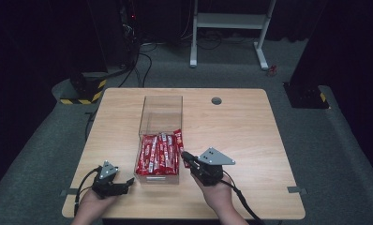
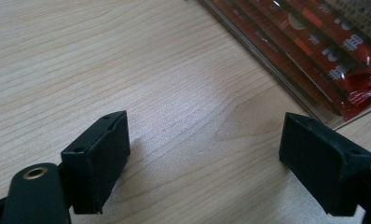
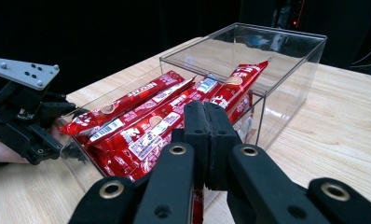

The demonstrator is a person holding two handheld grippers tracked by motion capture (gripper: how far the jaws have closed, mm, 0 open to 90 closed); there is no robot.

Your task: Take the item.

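Left gripper (image 1: 123, 183): resting low on the table (image 1: 241, 126) at the near left, just beside the near left corner of the clear box (image 1: 160, 115); its jaws are standing wide apart with nothing but bare wood between them, as the left gripper view shows.
Clear box: sitting at the middle of the table, long side running near to far; the far half is looking bare, the near half is holding the snack bars (image 1: 159, 154).
Snack bars: lying in red wrappers side by side in the near half of the box, a few leaning up on the right wall.
Right gripper (image 1: 185, 156): hovering at the near right of the box, its jaws pressed together with nothing between them, tip pointing at the bars by the right wall.
Step in hand: by my reading, the person is lining up to reach for a bar; no bar is being held.
Next move: it is likely calling for the right jaws to part, dip over the wall and close across one wrapper, while the left gripper steadies the box.
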